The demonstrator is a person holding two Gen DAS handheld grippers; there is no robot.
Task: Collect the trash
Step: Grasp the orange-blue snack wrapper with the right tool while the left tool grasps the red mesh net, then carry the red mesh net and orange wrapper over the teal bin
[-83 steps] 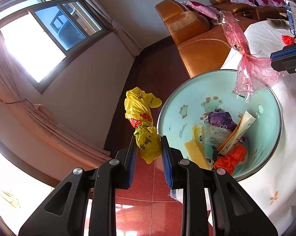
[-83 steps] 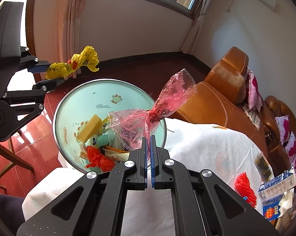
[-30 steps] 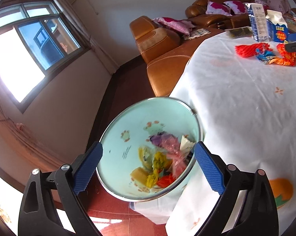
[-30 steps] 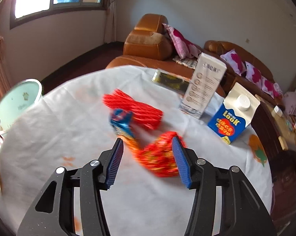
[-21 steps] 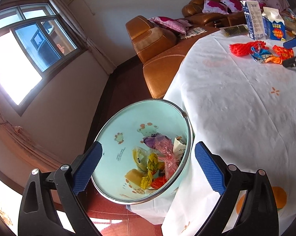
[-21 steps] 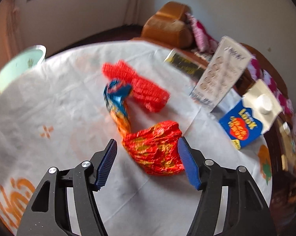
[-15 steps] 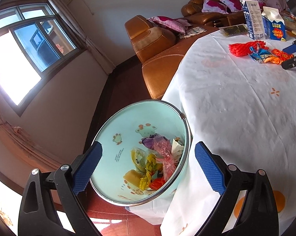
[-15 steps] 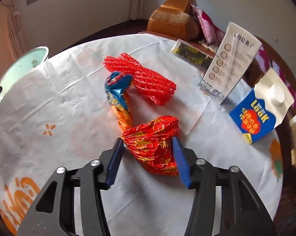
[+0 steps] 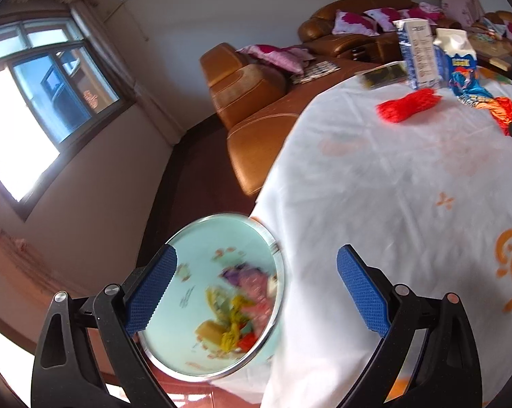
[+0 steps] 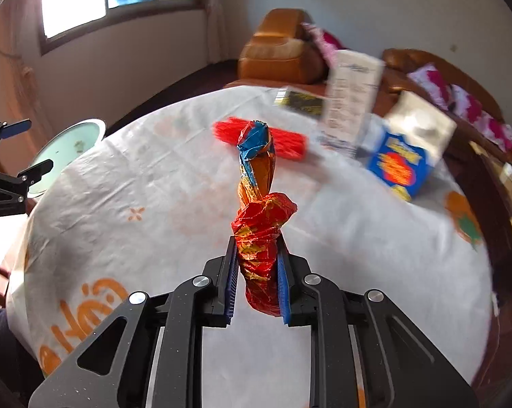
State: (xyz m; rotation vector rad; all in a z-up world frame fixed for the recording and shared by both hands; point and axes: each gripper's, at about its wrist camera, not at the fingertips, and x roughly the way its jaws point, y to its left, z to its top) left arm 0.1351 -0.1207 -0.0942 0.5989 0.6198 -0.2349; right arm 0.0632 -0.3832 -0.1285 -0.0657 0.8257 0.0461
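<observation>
Jaws of the left gripper (image 9: 252, 282) stand wide apart with nothing between the blue pads (image 9: 150, 289); seen from the left wrist, they frame the rim of a pale green bin (image 9: 194, 255) that stands on the red floor just beside the table's edge, its inside blurred but holding yellow, pink and purple scraps. The table (image 9: 392, 187), covered in a white cloth with orange motifs, fills the right half of this view; far across it lie a red mesh net (image 9: 409, 105) and a crumpled red, orange and blue wrapper (image 9: 487, 102), with two cartons (image 9: 436, 57) upright behind them, and brown sofas (image 9: 252, 95) line the wall under a window (image 9: 52, 91). From the right wrist, the jaws of the right gripper (image 10: 257, 278) are narrow and closing, and both blue pads press the red lower end of the wrapper (image 10: 259, 204), whose twisted orange and blue upper end points away from the camera, in front of the net (image 10: 290, 142). A tall white carton (image 10: 351, 102) and a blue carton (image 10: 402, 163), both blurred, stand behind and to the right. At the left edge the bin (image 10: 69, 142) shows beside the table, with the open left gripper (image 10: 14, 156) beside it
</observation>
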